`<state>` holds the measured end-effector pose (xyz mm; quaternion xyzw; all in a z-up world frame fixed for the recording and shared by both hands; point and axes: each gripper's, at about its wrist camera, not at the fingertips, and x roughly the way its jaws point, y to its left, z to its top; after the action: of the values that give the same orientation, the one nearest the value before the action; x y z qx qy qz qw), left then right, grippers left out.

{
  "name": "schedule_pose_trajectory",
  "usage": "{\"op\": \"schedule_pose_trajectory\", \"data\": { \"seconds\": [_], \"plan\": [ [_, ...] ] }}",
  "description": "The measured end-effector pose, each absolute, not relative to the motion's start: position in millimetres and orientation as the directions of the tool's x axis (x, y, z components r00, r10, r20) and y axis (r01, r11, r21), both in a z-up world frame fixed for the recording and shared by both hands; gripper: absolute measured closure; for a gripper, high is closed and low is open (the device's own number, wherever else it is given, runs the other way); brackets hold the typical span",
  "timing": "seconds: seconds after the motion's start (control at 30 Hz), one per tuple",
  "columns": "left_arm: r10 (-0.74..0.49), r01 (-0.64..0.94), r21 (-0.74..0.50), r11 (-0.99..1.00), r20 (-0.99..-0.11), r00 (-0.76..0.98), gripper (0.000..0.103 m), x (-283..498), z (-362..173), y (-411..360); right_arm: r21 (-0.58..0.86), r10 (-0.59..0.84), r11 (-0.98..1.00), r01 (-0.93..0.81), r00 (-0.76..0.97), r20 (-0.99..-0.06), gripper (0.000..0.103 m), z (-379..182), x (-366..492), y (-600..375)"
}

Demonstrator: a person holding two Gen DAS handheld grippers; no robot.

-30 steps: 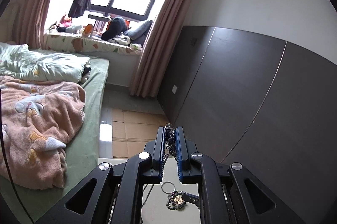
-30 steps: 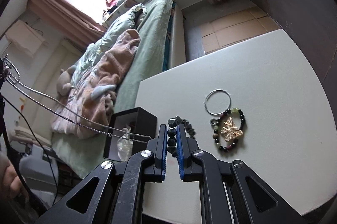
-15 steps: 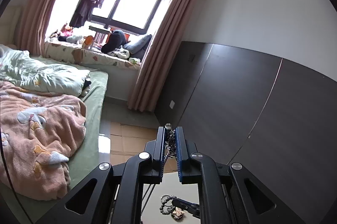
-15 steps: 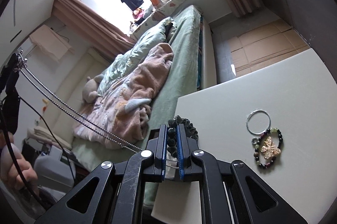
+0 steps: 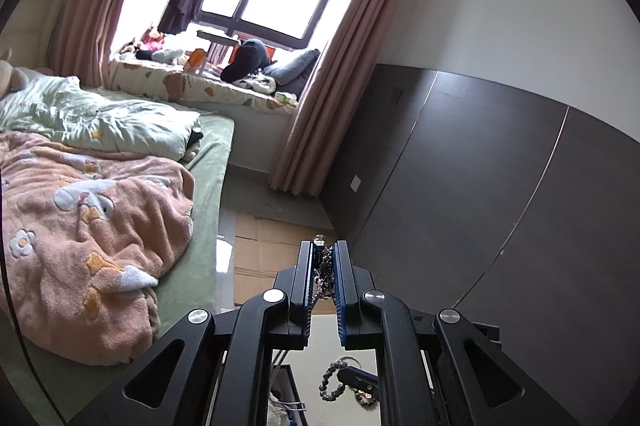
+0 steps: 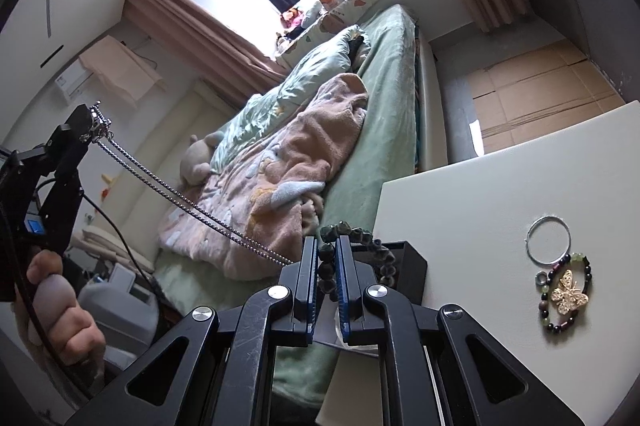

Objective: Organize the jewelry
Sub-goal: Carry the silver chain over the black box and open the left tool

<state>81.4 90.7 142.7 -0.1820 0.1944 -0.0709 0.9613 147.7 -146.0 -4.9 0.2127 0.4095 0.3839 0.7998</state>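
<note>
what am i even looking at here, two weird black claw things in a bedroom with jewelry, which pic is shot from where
No robot here: a person holds a pair of black tongs in each hand, with a wide-angle camera on each looking along its fingers.

The left tongs, in their own camera's picture, are shut on a silver chain necklace. The other camera sees them raised at the left, the chain stretching down.

The right tongs are shut on a dark bead bracelet, above a black box.

On the white table lie a silver bangle, a small ring and a beaded bracelet around a gold butterfly.
</note>
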Motion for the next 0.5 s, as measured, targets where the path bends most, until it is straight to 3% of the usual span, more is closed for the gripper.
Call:
{"op": "schedule_pose_trajectory", "data": {
  "seconds": [0.33, 0.5],
  "plan": [
    [-0.270, 0.043, -0.377, 0.925, -0.574, 0.773, 0.093, 116, 65, 77, 0.660, 0.791, 0.611, -0.438, 0.370, -0.486, 0.093, -7, 145, -140],
    [-0.233, -0.045, -0.374, 0.926, -0.663, 0.712, 0.092, 125, 35, 91, 0.662, 0.796, 0.604, -0.443, 0.369, -0.479, 0.093, -8, 141, -136]
  ]
}}
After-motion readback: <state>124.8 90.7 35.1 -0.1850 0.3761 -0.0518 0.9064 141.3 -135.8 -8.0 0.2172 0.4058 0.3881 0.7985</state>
